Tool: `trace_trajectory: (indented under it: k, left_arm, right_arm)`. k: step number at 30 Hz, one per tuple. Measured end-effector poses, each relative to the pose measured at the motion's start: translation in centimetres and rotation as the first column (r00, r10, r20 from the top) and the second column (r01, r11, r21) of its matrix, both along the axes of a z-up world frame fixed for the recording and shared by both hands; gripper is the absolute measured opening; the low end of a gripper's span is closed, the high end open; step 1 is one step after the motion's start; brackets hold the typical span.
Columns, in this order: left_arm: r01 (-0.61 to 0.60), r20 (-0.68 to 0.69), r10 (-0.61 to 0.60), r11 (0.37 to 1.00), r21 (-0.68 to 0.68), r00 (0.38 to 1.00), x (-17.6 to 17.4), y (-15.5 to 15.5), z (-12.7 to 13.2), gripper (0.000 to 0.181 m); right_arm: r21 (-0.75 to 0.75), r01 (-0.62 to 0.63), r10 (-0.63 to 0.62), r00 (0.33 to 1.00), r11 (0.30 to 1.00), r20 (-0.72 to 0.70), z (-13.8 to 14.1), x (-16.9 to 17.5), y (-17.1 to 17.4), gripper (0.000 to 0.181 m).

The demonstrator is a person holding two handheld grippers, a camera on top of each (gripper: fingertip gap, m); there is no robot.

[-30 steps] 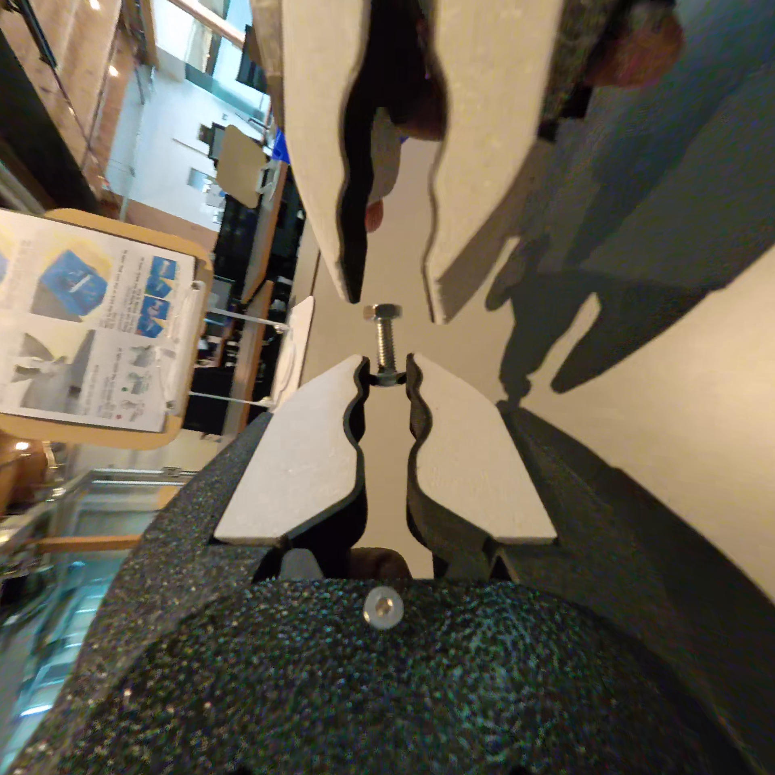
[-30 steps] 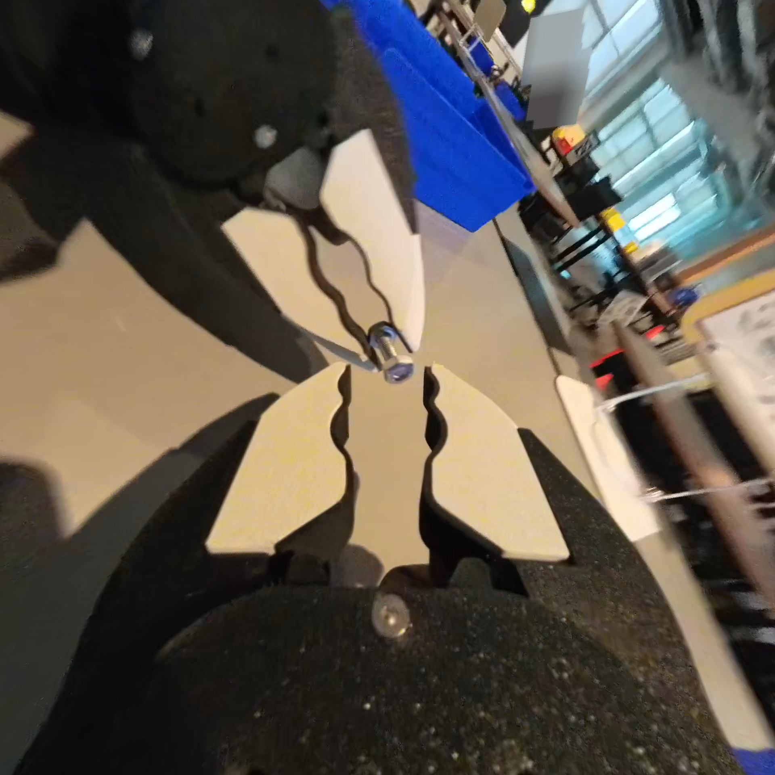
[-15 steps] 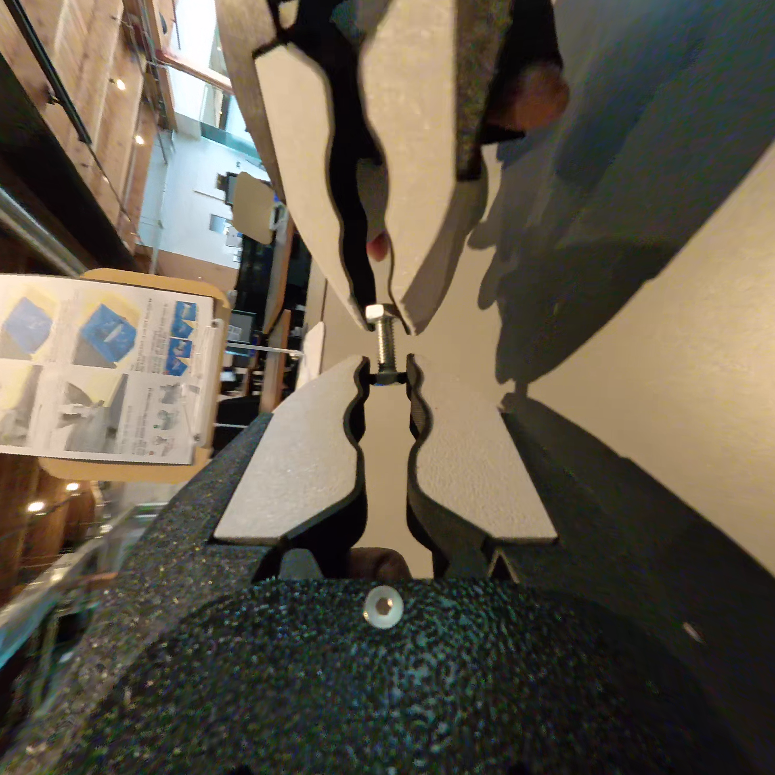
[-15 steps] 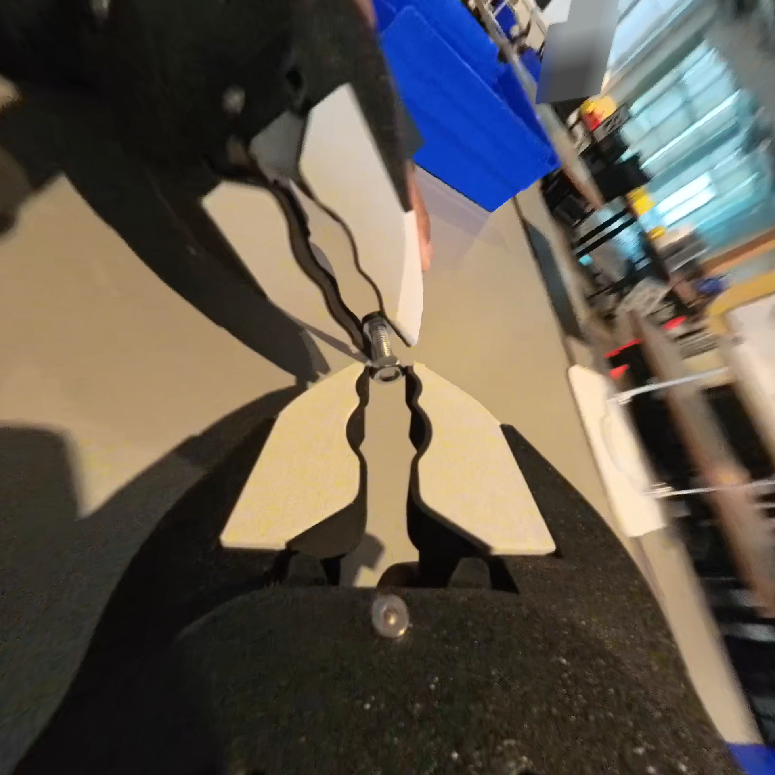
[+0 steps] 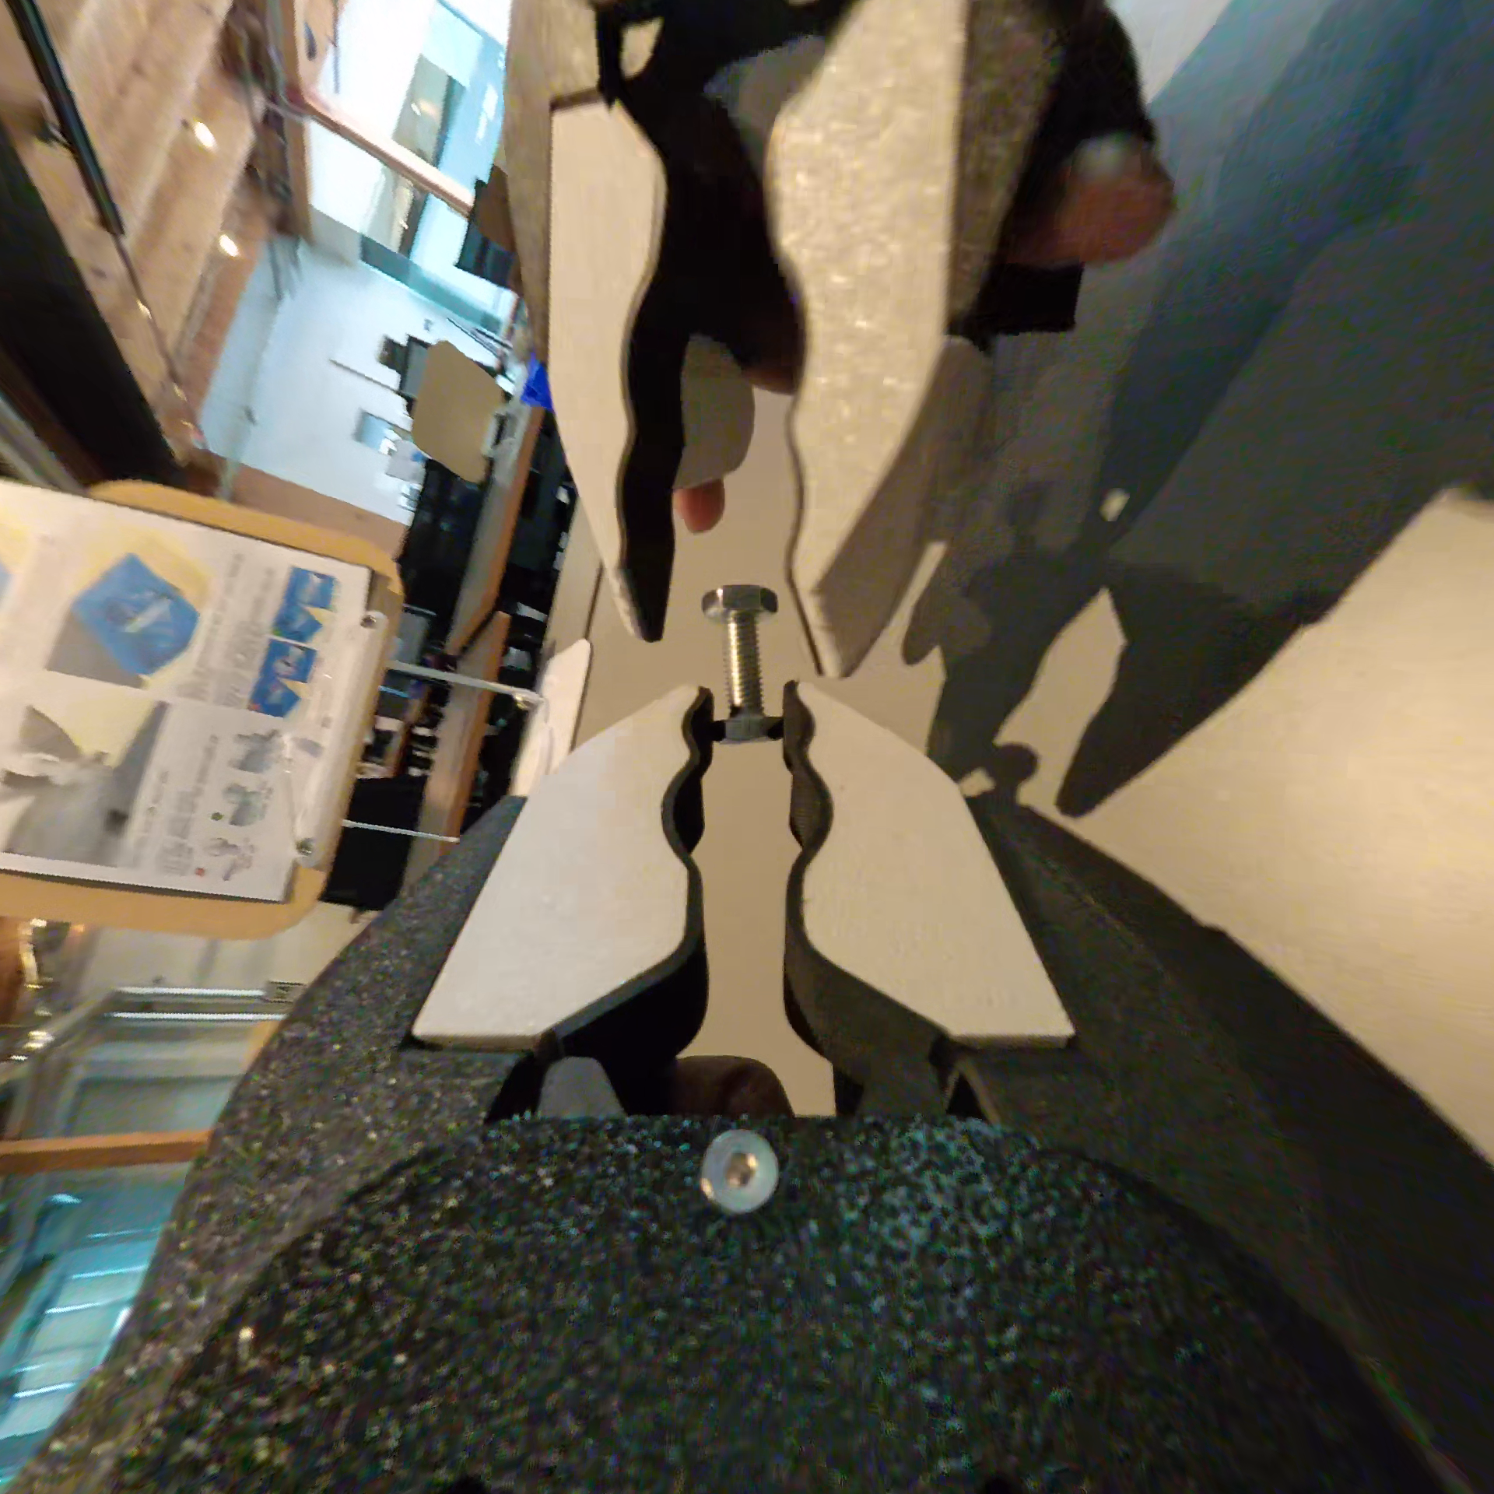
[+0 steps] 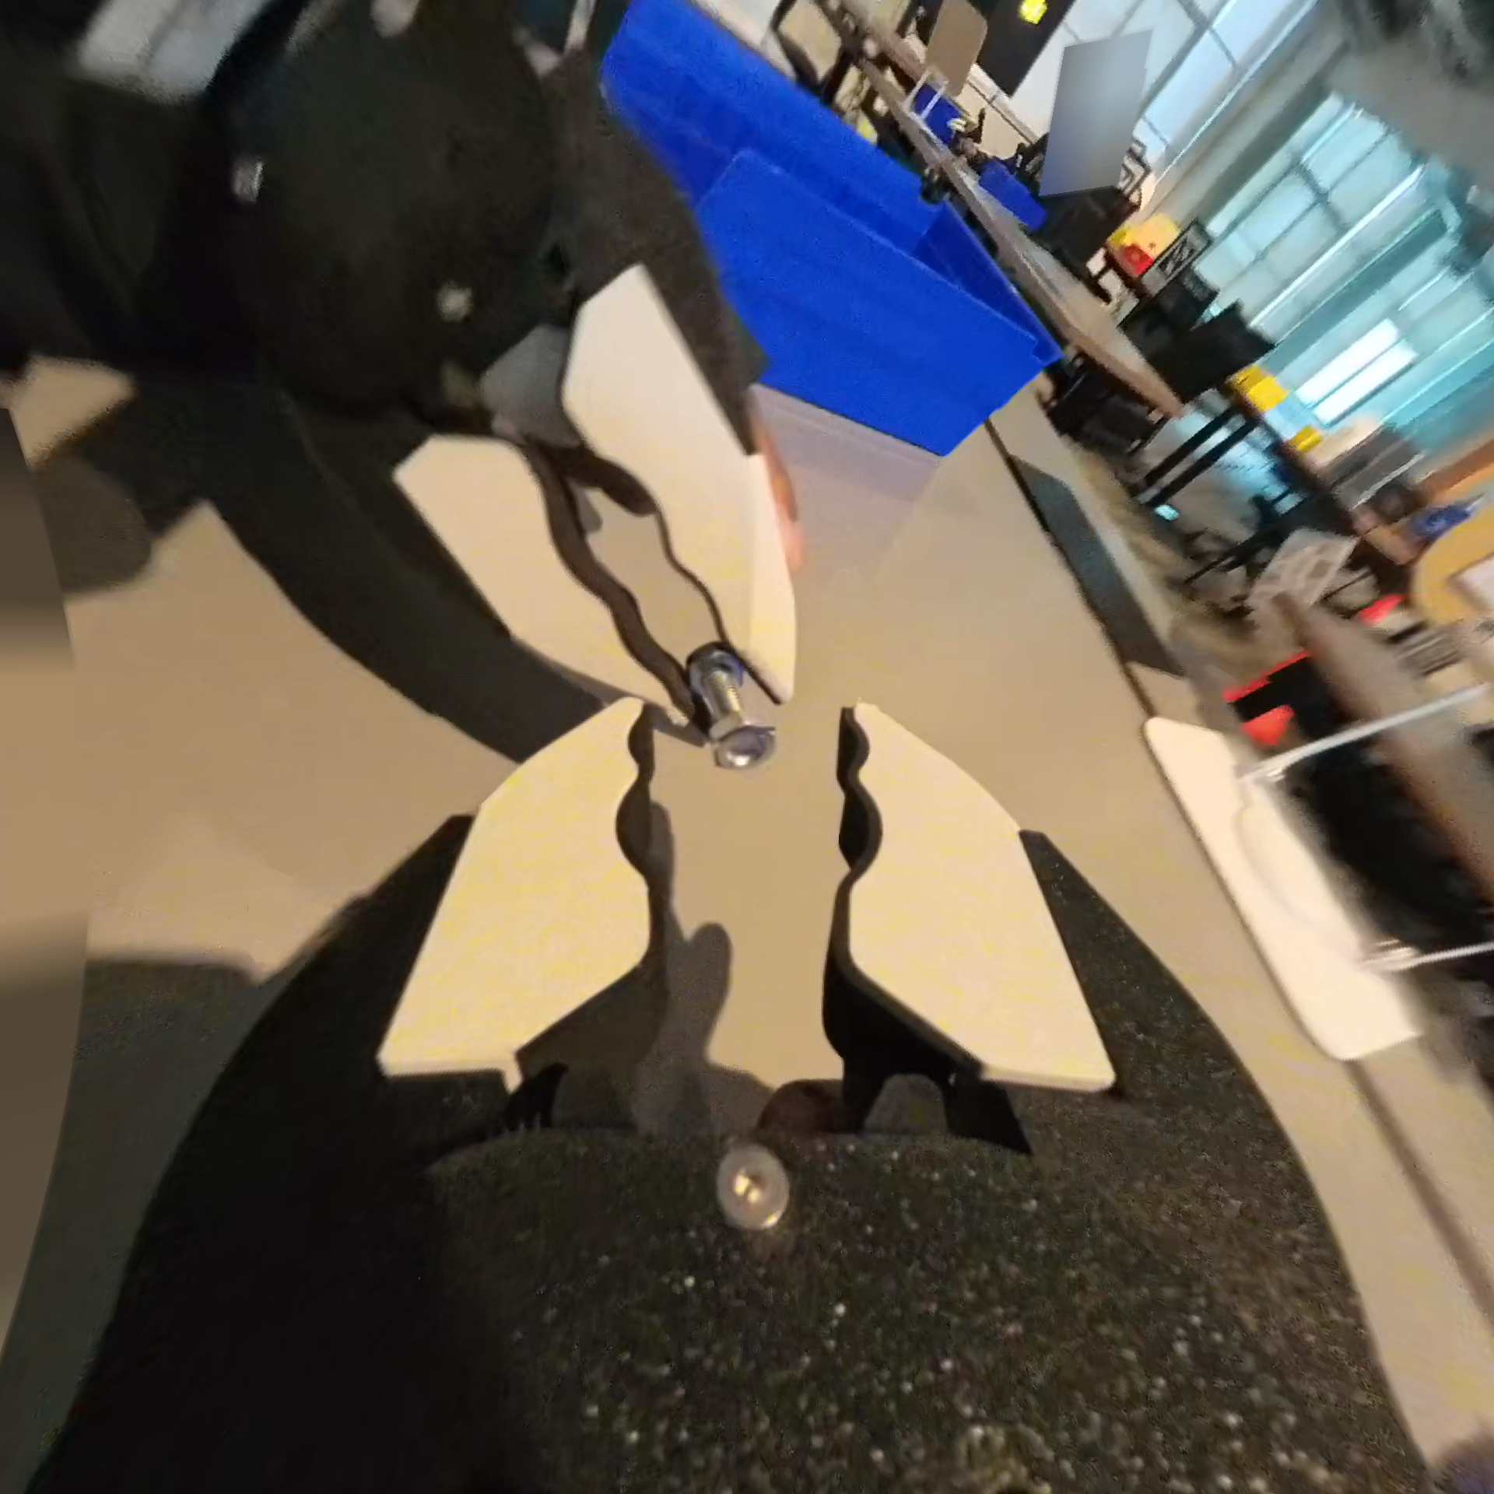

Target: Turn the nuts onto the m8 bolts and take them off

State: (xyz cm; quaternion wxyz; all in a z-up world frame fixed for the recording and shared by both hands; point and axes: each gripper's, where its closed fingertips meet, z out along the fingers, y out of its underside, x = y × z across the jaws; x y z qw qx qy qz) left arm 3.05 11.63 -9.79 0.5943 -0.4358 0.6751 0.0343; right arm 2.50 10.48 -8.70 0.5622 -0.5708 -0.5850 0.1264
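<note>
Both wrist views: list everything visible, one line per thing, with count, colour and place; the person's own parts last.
Silver hex-head steel bolt: one, held in the air between the two grippers, head toward the right gripper.
Silver hex nut: one, on the bolt's threaded end, pinched at the left gripper's tips.
Beige tabletop: one, under both grippers.
Blue plastic bins: at least two, at the table's far edge.
Wood-framed instruction board: one, printed sheet with blue pictures, beside the table.
White flat tray: one, near the table's edge.
Left gripper: black body, cream fingers, shut on the nut.
Right gripper: same build, open around the bolt head, not touching.
Fingertip: one, behind the right gripper's fingers.
</note>
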Motion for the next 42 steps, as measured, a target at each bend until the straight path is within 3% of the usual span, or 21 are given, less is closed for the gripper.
trace_trajectory:
  k: [4,9,13,16,19,23,28,34,39,42]
  left_arm:
    - [0.002,0.016,-0.004,0.996,0.084,1.0,0.1,0.0,0.8,0.016]
    - [0.015,0.009,-0.016,0.993,0.114,1.0,0.1,-0.2,0.9,0.016]
    - [0.028,-0.021,-0.028,0.999,0.017,0.999,0.2,-0.4,-0.2,0.016]
    - [0.036,-0.011,-0.039,0.98,-0.194,0.999,0.1,-0.9,-1.4,0.016]
    - [0.021,0.025,-0.015,0.961,-0.276,1.0,-0.2,-0.6,-1.2,0.016]
    - [0.044,0.087,-0.024,0.97,-0.24,0.996,0.0,-0.7,0.0,0.016]
    - [0.026,0.067,-0.02,0.996,-0.084,0.998,0.1,-0.3,0.6,0.016]
    - [0.016,0.043,-0.02,0.996,0.092,0.999,0.1,-0.1,1.3,0.016]
    - [0.038,0.019,-0.04,0.991,0.129,0.999,0.4,-0.5,1.1,0.016]
    - [0.05,0.023,-0.051,0.998,0.039,0.998,0.3,-0.7,0.6,0.016]
  right_arm:
    - [-0.19,-0.021,-0.005,0.99,0.982,-0.139,1.0,0.4,-0.2,0.038]
    - [-0.223,-0.018,-0.008,0.994,0.975,-0.112,0.4,0.6,-0.3,0.017]
    - [0.009,-0.032,0.031,0.998,0.999,0.047,-0.6,0.6,-0.3,0.016]
    - [0.322,-0.101,0.013,0.964,0.941,0.266,-1.4,0.8,-0.2,0.016]
    - [0.422,-0.098,-0.047,0.946,0.901,0.322,-1.2,0.5,0.4,0.017]
    - [0.293,-0.085,0.043,0.988,0.952,0.147,-0.1,-0.2,-0.6,0.046]
    - [0.021,-0.046,0.048,0.995,0.999,-0.087,1.4,0.3,-0.7,0.044]
    - [-0.174,-0.076,0.043,0.982,0.982,-0.185,1.7,0.6,-1.0,0.039]
    - [-0.171,-0.028,0.007,0.992,0.985,-0.123,0.8,0.8,-0.4,0.015]
    - [0.012,-0.027,0.028,1.0,1.0,-0.01,0.3,0.9,-0.3,0.015]
